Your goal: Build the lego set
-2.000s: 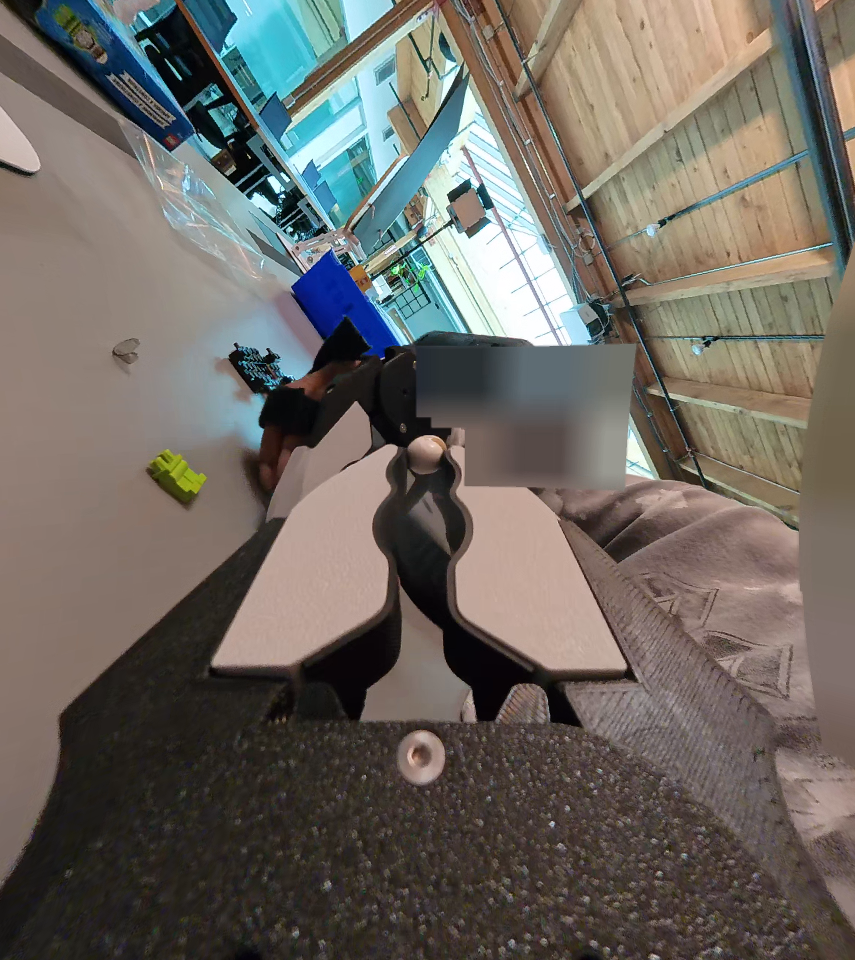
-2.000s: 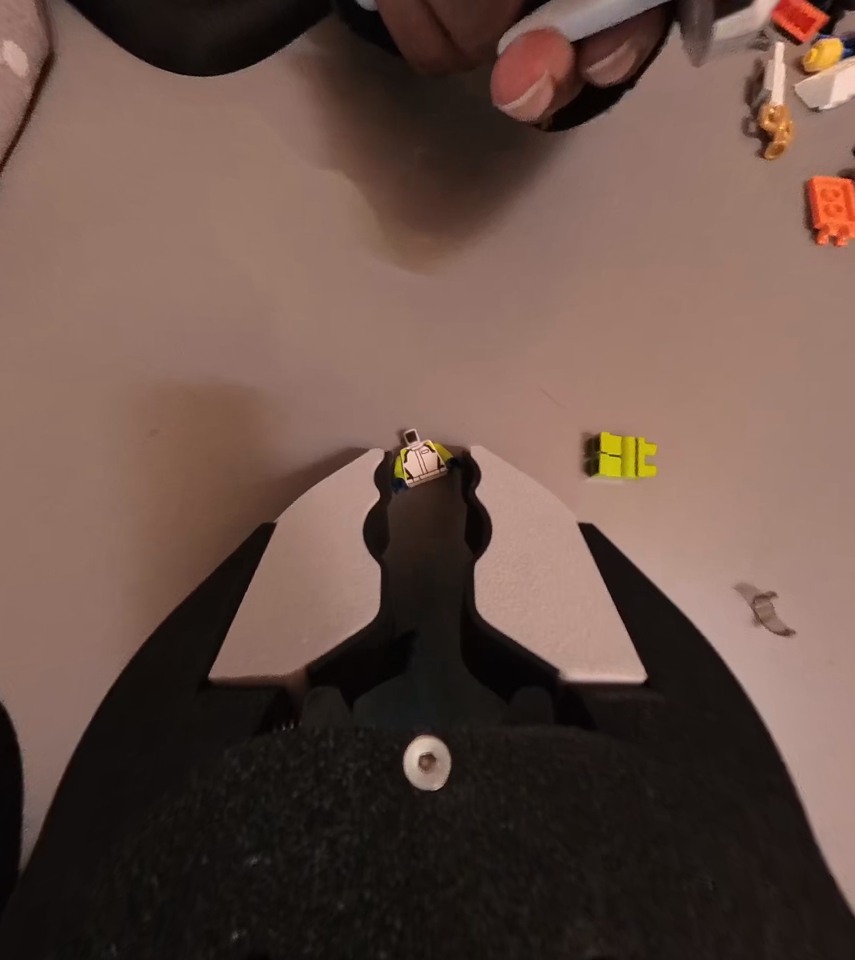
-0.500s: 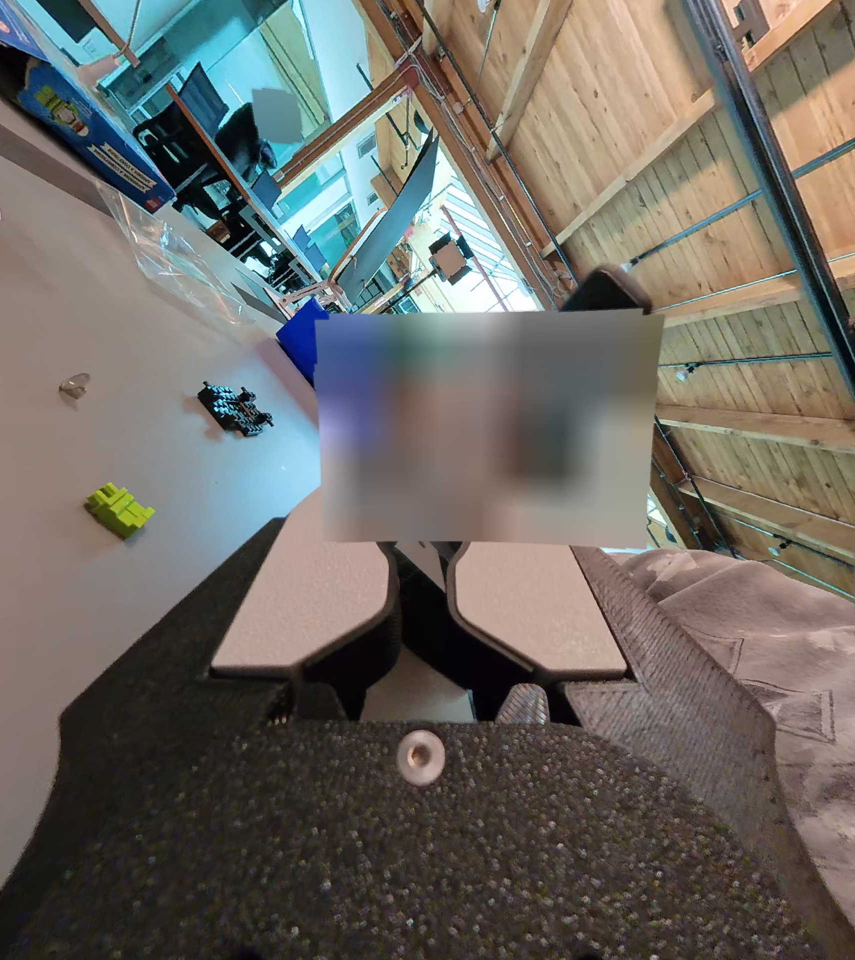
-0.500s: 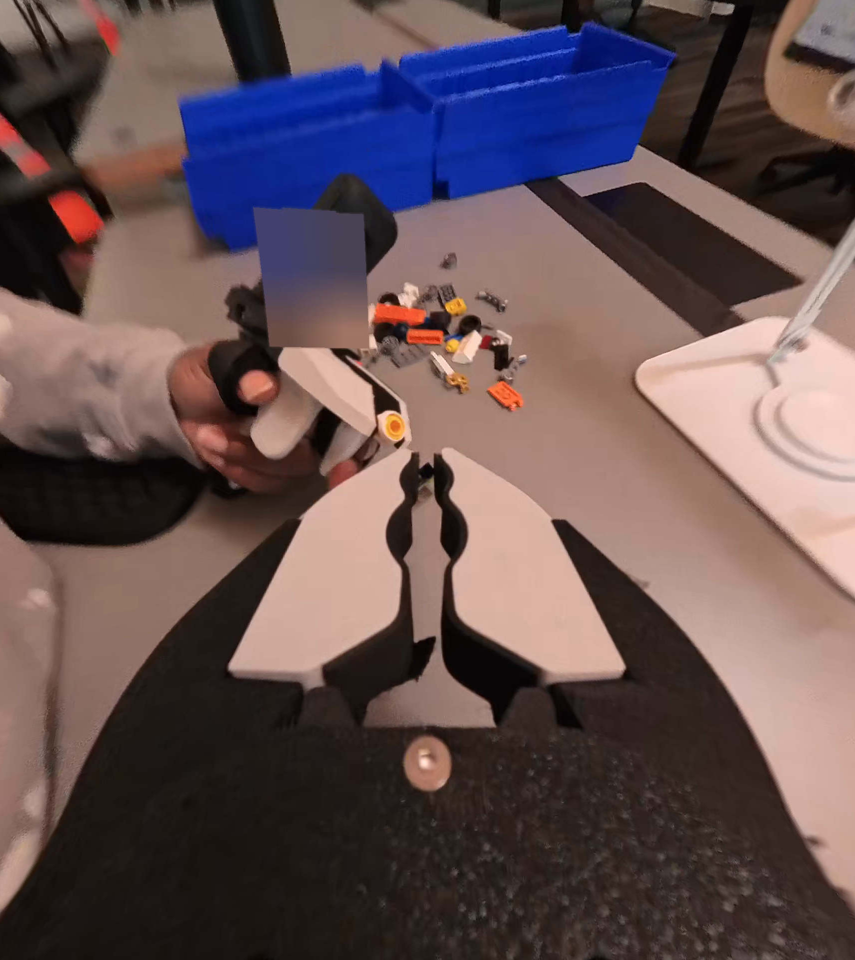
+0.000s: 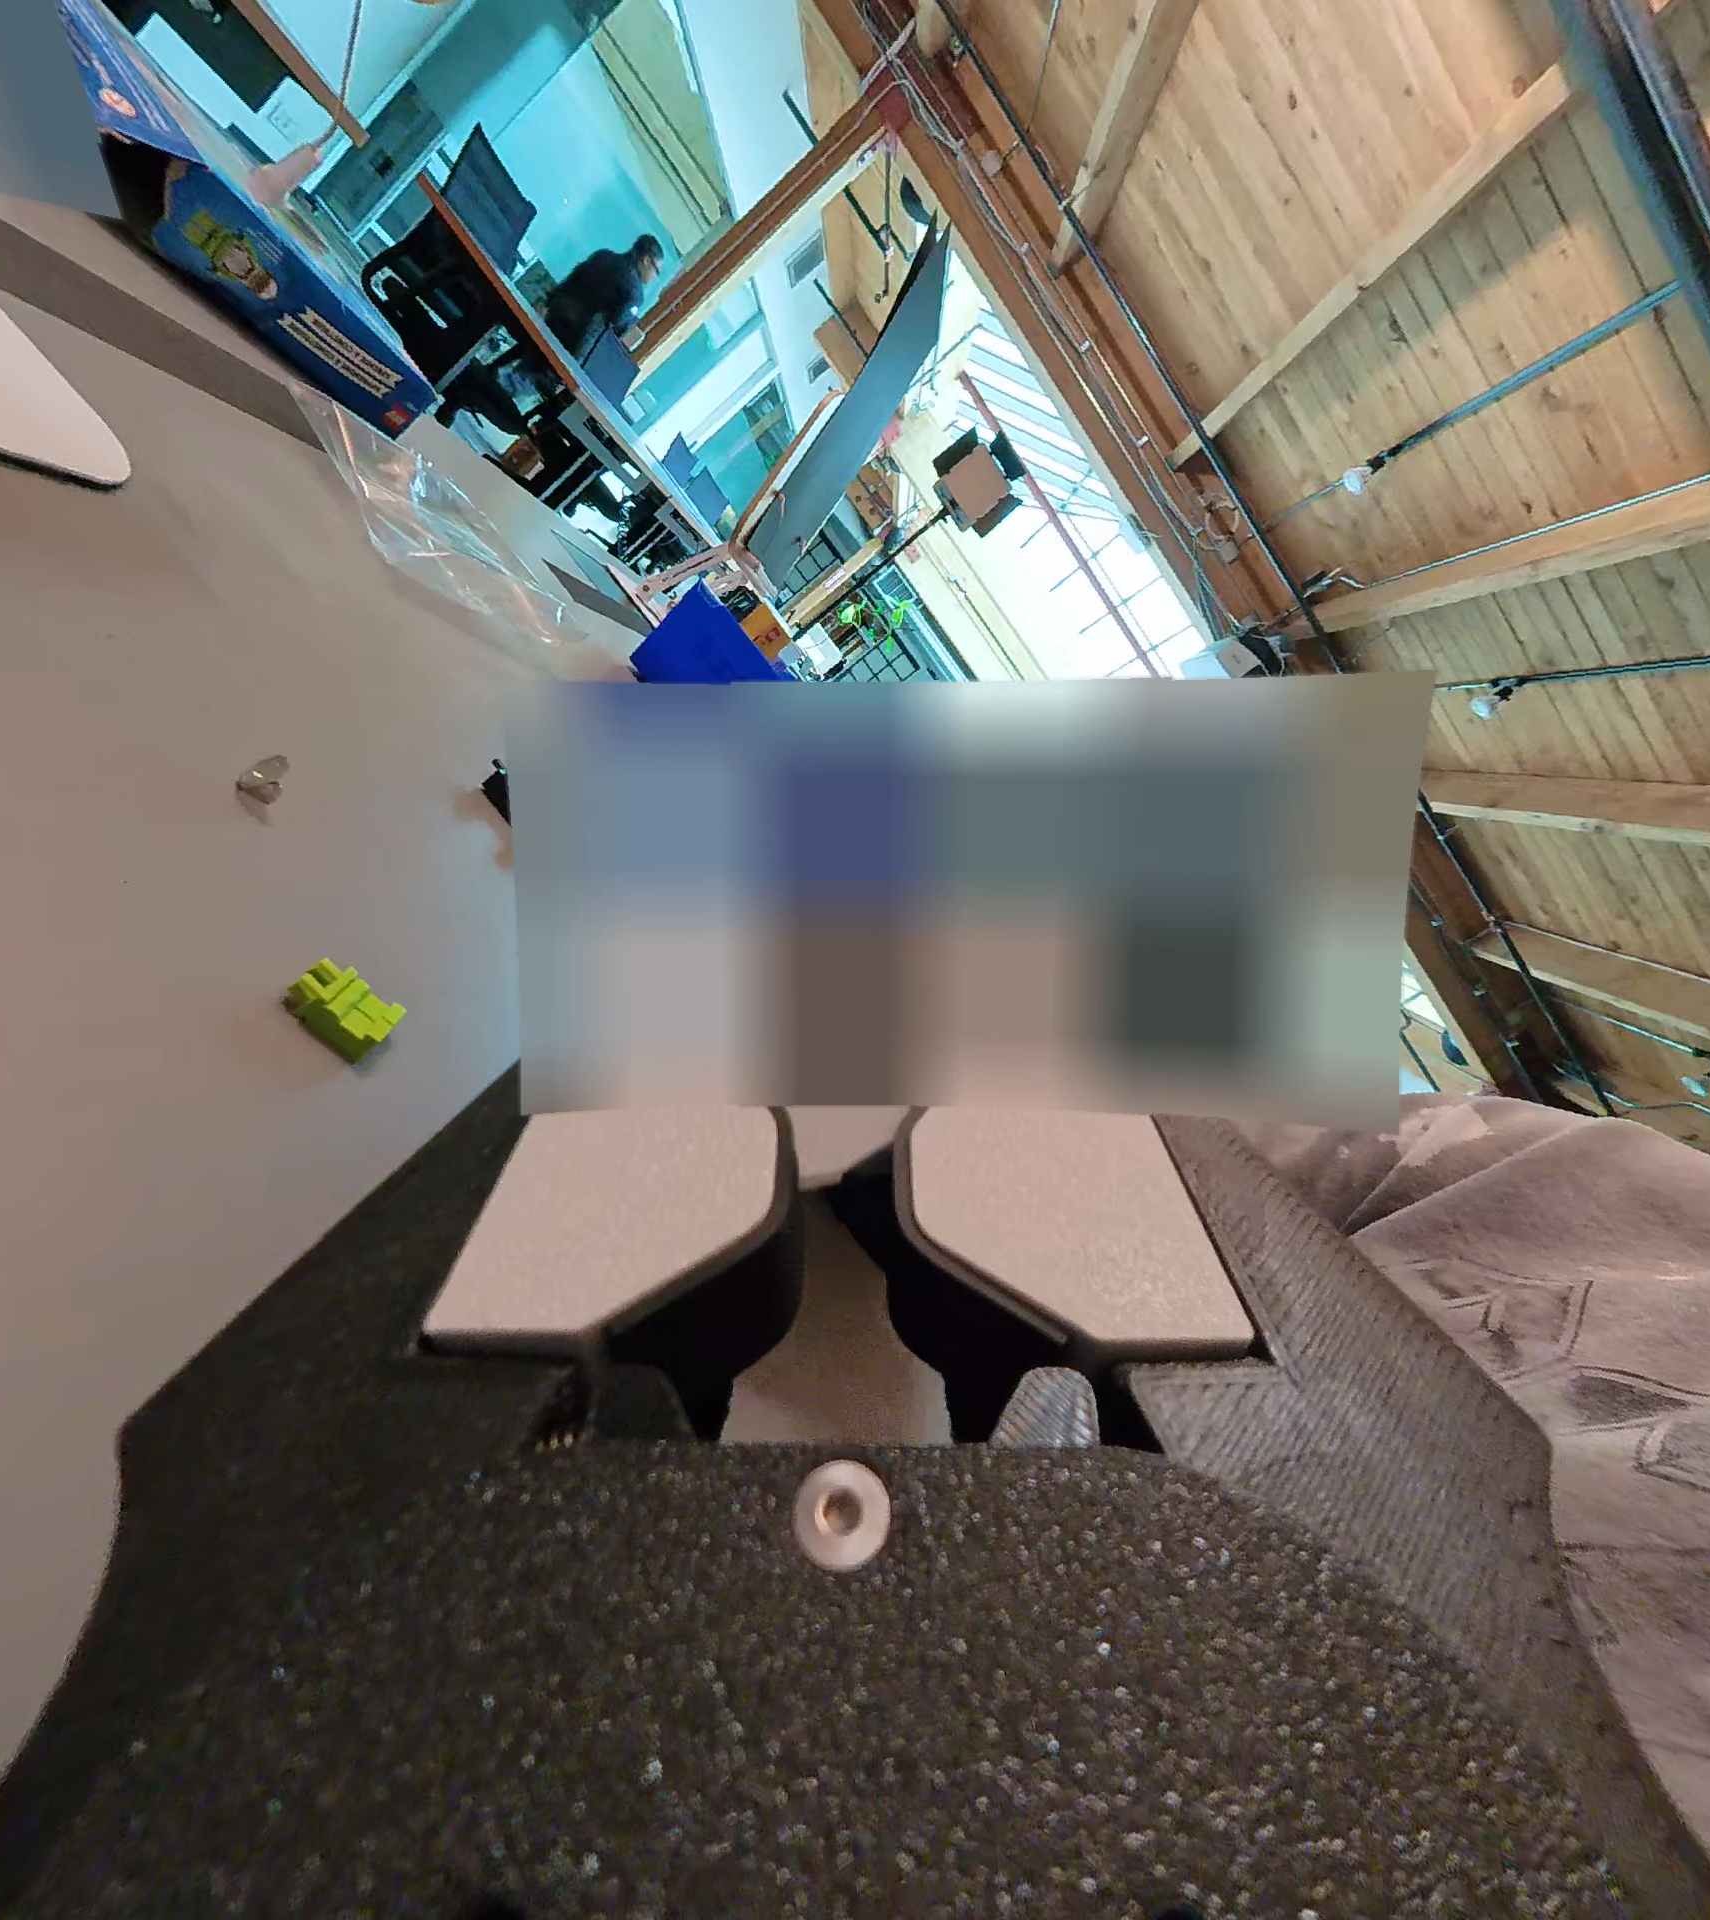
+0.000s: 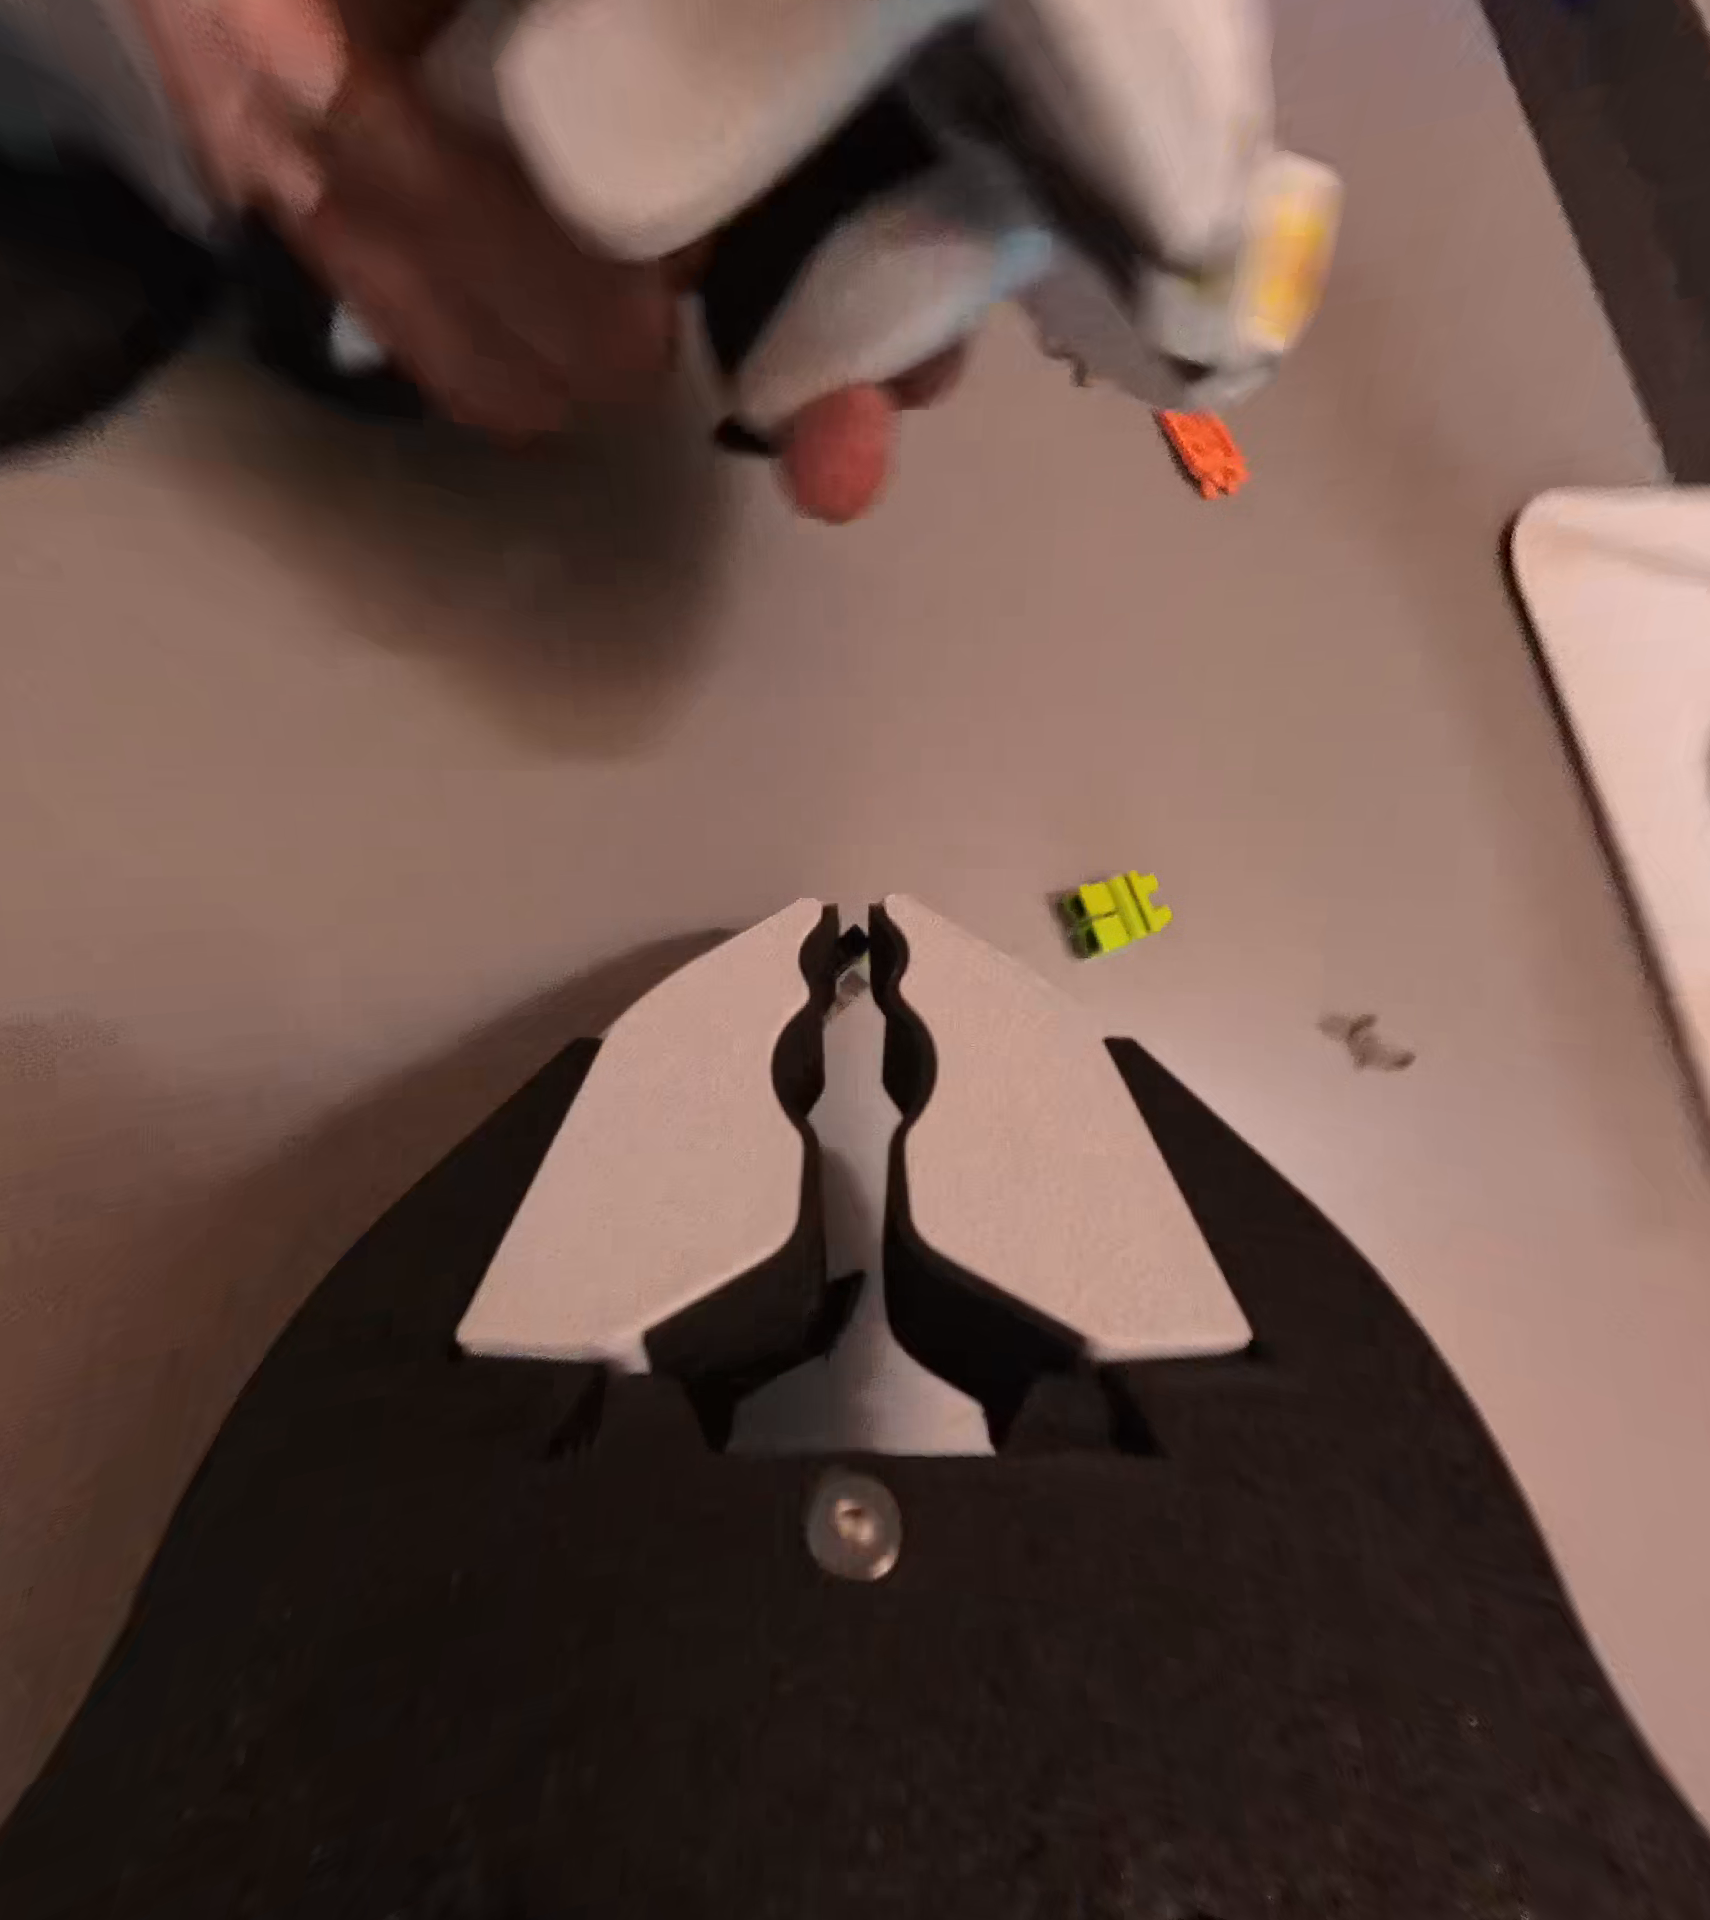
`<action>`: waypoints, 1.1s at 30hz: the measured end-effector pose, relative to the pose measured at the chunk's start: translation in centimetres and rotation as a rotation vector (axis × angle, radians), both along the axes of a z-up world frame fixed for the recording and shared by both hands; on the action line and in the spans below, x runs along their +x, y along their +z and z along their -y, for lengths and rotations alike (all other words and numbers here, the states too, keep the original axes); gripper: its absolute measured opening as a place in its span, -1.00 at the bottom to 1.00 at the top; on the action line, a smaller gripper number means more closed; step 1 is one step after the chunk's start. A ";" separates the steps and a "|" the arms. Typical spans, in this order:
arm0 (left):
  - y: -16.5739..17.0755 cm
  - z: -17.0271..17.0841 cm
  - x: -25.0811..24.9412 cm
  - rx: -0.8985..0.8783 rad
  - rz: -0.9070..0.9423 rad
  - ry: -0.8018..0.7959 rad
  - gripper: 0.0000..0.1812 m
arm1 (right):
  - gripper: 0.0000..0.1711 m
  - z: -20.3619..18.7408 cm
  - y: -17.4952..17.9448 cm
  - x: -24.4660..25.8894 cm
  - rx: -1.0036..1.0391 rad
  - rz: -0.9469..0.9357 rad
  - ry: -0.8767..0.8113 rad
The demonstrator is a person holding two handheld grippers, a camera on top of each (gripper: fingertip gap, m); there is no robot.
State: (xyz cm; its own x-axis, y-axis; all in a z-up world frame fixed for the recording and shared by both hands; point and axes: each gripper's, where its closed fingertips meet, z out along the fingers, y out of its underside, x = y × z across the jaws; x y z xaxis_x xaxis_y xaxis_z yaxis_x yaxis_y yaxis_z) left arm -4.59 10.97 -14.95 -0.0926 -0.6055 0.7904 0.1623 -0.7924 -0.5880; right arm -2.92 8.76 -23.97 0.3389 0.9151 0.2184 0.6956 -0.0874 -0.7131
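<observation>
Right gripper (image 6: 853, 920) has its jaws nearly closed on a small dark piece with a lime-green edge (image 6: 851, 951), too blurred to identify. Lime-green lego leg piece (image 6: 1113, 916) lies on the grey table (image 6: 415, 831) just beside the tips; an orange plate brick (image 6: 1204, 453) lies farther off. Left gripper's fingertips are hidden by a mosaic patch, so its state cannot be told. Blue printed box (image 5: 269, 270), clear plastic bag (image 5: 435, 509) and white stand base (image 6: 1661, 810) surround the work area.
</observation>
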 end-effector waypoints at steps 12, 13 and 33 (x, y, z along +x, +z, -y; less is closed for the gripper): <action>0.1 -0.4 -0.4 0.011 -0.003 0.015 -0.86 | -0.93 2.7 -1.1 -2.0 0.294 0.417 0.454; 0.2 -0.4 -0.4 0.012 -0.002 0.013 -0.86 | -0.93 2.8 -1.1 -2.1 0.282 0.421 0.462; 0.6 -0.5 -0.6 0.023 0.007 0.004 -0.86 | -0.79 1.3 -0.7 -0.3 -0.490 0.067 0.222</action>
State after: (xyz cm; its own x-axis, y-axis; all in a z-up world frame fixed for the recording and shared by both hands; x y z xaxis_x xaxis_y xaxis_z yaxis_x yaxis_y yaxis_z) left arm -5.21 11.46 -14.38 -0.0960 -0.6238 0.7757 0.1699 -0.7781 -0.6047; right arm -3.17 7.43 -24.70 0.1253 0.9634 -0.2371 0.7780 -0.2437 -0.5791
